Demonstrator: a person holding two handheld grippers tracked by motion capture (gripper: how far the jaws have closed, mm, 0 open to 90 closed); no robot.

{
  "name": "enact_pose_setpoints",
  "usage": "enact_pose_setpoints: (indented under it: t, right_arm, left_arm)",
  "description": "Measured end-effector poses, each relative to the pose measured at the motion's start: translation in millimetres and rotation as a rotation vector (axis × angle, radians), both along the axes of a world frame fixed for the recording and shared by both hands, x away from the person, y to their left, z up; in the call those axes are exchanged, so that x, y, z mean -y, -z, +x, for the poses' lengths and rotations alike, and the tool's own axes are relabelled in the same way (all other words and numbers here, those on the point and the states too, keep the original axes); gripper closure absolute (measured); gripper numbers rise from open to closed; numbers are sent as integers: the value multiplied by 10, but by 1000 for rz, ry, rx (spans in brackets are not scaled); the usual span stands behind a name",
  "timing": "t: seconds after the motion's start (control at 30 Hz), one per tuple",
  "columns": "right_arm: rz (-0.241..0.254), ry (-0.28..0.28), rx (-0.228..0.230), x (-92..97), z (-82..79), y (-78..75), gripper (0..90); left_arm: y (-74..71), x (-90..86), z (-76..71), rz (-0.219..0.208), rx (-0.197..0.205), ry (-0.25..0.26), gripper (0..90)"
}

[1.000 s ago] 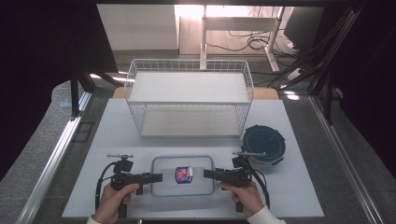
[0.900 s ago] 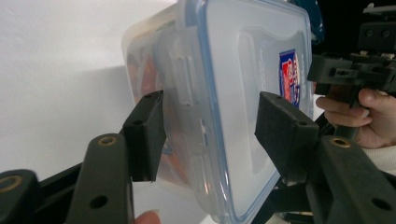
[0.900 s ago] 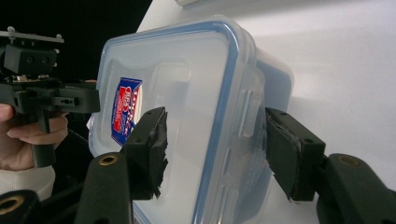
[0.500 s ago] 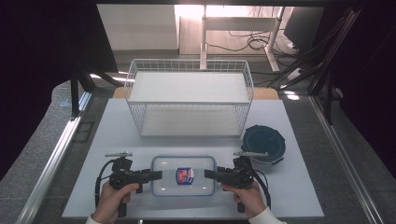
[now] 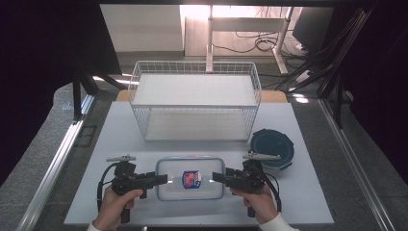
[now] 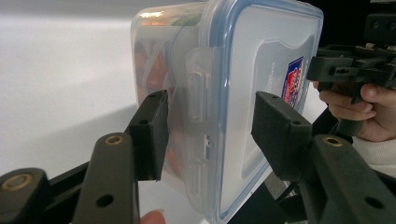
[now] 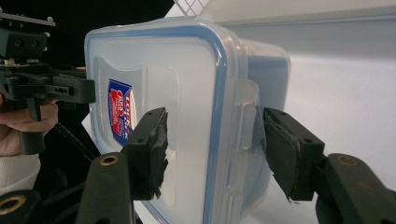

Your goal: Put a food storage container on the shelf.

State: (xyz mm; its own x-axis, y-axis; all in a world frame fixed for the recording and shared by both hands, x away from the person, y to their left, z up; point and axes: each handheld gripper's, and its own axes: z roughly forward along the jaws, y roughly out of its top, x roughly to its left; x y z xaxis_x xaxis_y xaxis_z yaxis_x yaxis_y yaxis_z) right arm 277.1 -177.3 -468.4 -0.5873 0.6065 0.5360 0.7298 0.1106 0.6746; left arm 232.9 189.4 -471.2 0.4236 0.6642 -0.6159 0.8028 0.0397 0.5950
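Note:
A clear plastic food container (image 5: 190, 179) with a blue-sealed lid and a red-and-blue label lies lengthwise near the table's front edge. My left gripper (image 5: 163, 179) is shut on its left end, and my right gripper (image 5: 216, 177) is shut on its right end. In the left gripper view the left gripper (image 6: 210, 126) has one pad under the container (image 6: 243, 70) and one on the lid, astride a side clip. In the right gripper view the right gripper (image 7: 215, 140) clamps the container (image 7: 177, 74) the same way. Coloured contents show dimly through the wall.
A white wire basket (image 5: 192, 107) stands behind the container at mid-table. A dark teal round lidded tub (image 5: 272, 148) sits right of it, close to my right hand. Everything rests on a white board (image 5: 312, 192); a metal rail (image 5: 57, 159) runs along the left.

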Motion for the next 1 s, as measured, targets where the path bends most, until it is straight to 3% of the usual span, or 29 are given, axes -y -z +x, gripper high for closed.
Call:
enact_pose_setpoints:
  t: [0.43, 0.7, 1.0]
  right_arm:
    - [-12, -12, 29, 41, 71, -119, 417]
    - [-13, -16, 56, 98, 129, -263, 417]
    - [-10, -6, 68, 157, 239, -417, 418]
  left_arm:
    - [-76, 54, 50, 2, 17, -2, 471]
    - [-224, 110, 103, 4, 45, -3, 472]
    - [-372, 171, 257, 7, 62, 5, 471]
